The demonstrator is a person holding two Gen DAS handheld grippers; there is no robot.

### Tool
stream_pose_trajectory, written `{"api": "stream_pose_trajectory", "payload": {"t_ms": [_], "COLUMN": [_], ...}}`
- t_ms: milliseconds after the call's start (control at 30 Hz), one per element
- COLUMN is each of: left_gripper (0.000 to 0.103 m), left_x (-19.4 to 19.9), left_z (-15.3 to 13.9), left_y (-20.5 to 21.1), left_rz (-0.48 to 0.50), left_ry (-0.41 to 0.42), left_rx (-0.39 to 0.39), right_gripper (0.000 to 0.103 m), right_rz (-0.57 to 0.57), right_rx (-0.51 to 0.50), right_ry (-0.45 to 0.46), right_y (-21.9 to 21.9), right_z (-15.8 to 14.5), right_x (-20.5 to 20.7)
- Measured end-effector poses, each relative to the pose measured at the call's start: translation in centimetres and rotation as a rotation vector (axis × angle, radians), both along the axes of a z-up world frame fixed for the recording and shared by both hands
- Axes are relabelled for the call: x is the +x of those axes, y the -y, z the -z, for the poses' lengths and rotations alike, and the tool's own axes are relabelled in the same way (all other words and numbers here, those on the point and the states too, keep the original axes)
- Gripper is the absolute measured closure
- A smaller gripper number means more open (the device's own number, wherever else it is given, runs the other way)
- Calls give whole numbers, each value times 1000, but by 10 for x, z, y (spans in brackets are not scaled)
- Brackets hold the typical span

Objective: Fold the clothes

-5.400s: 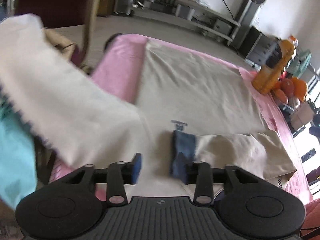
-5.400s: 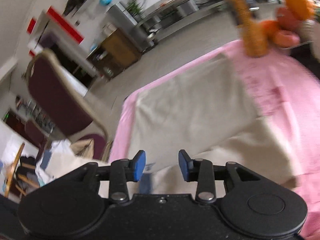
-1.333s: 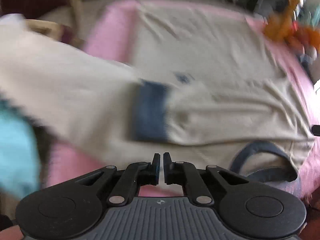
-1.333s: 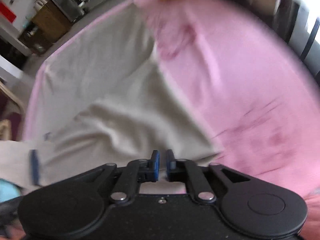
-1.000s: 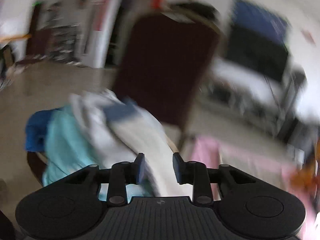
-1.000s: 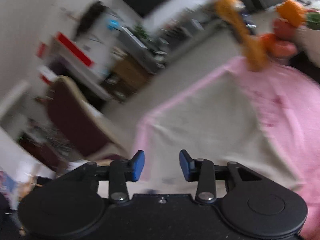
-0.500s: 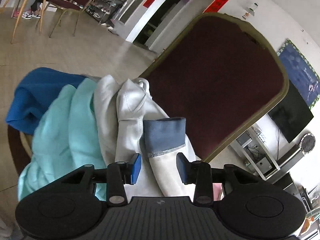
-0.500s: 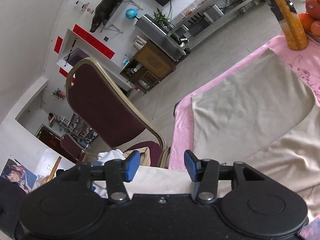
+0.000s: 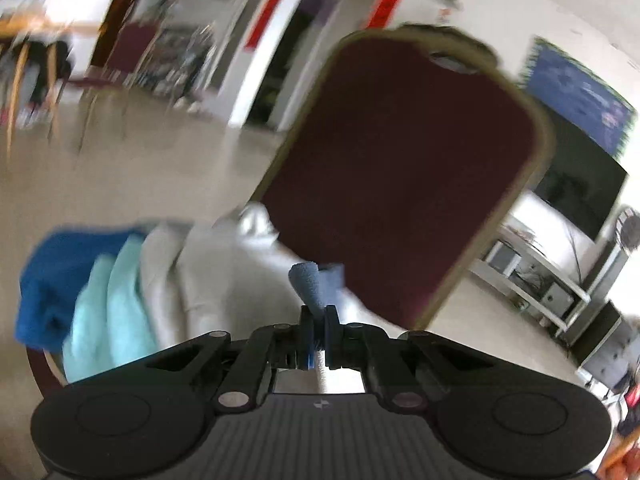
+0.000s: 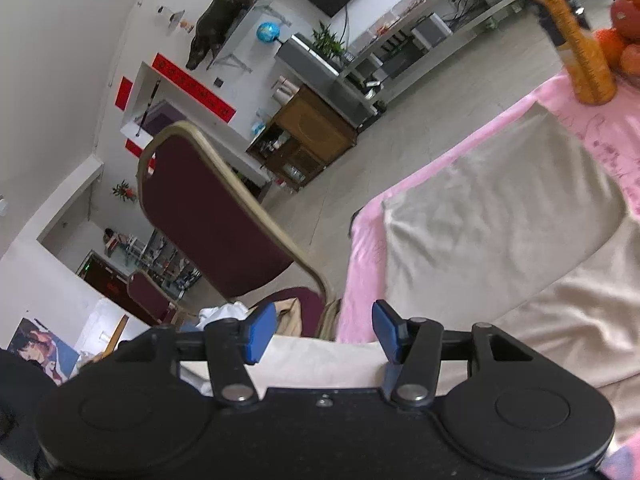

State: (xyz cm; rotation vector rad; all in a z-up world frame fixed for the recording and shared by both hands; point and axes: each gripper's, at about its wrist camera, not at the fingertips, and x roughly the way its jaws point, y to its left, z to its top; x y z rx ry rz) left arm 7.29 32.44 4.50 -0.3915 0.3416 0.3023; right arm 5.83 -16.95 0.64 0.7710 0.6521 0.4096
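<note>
Jaws of your left gripper [image 9: 316,330] have just snapped closed on the blue cuff [image 9: 314,286] ahead, so the pale sleeve can come off the chair [image 9: 404,184]. Your right gripper [image 10: 324,334] hangs parted, empty, its jaws having just widened.

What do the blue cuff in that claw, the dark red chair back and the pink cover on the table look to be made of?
The blue cuff, pinched in the left claw, looks like soft ribbed knit, bunching where squeezed. The chair back seems matte maroon upholstery in a dull gold frame, probably painted metal. The pink cover looks like thin printed fabric draping over the edge, though blur leaves the weave unclear.
</note>
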Motion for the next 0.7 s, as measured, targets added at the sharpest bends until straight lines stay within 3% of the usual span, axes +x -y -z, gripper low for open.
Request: {"api": "stream_pose_trajectory", "payload": {"t_ms": [167, 267, 467, 567, 700], "left_gripper": [101, 101, 101, 101, 101], "left_x": [-28, -41, -45, -38, -29], "left_z": [-38, -48, -38, -15, 24], "left_y": [86, 141, 246, 299, 375], "left_rz": [140, 247, 422, 480, 574], "left_ry": [100, 159, 200, 185, 144], "left_rx": [255, 358, 431, 478, 507], "right_gripper": [48, 45, 44, 44, 44], "right_rz": [81, 121, 212, 222, 277], "right_rx": [3, -11, -7, 41, -13], "right_ry": [-38, -80, -169, -186, -124], "right_y": [66, 109, 172, 185, 194], "right_z": [20, 43, 98, 108, 100], "right_x": [-15, -21, -26, -25, -31]}}
